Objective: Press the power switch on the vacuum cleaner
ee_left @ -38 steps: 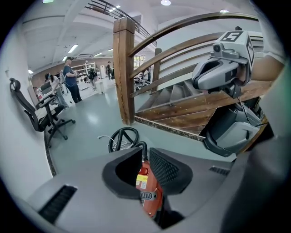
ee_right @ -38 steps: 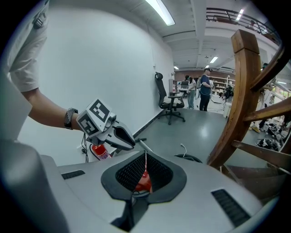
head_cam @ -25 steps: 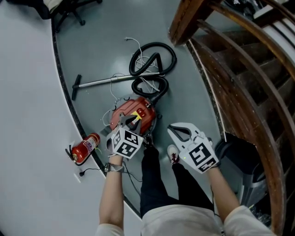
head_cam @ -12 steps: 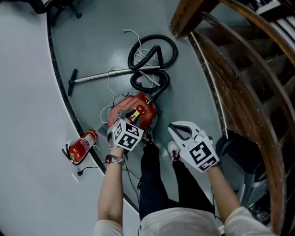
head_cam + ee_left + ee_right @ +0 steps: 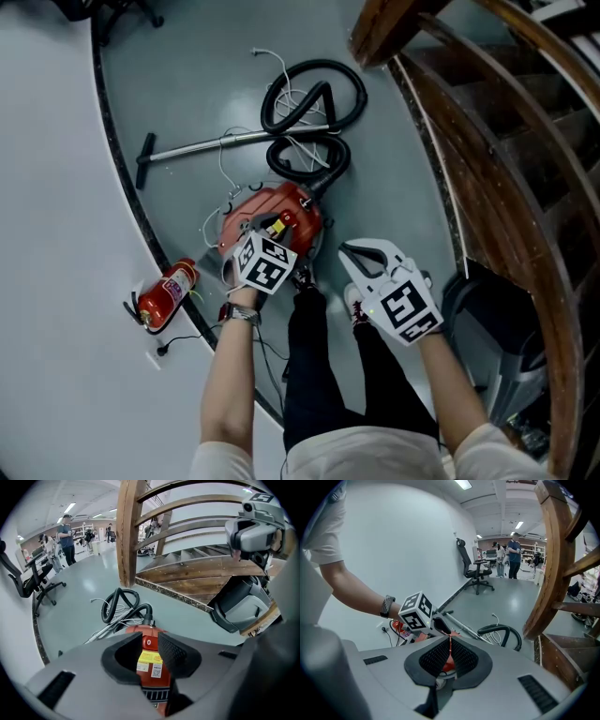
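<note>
Grey floor (image 5: 187,94) by the stairs (image 5: 506,141). My left gripper (image 5: 149,639) jaws have just been opening and are spread, pinching nothing. Vacuum (image 5: 281,211) sits right below them, switch (image 5: 148,642) showing in the gap. Right gripper (image 5: 450,640) jaws pressed together, empty.

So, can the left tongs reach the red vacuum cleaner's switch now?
Probably yes: the left tongs hang close over the vacuum cleaner, jaws just opening with nothing gripped, and the switch shows between them, uncovered.
</note>
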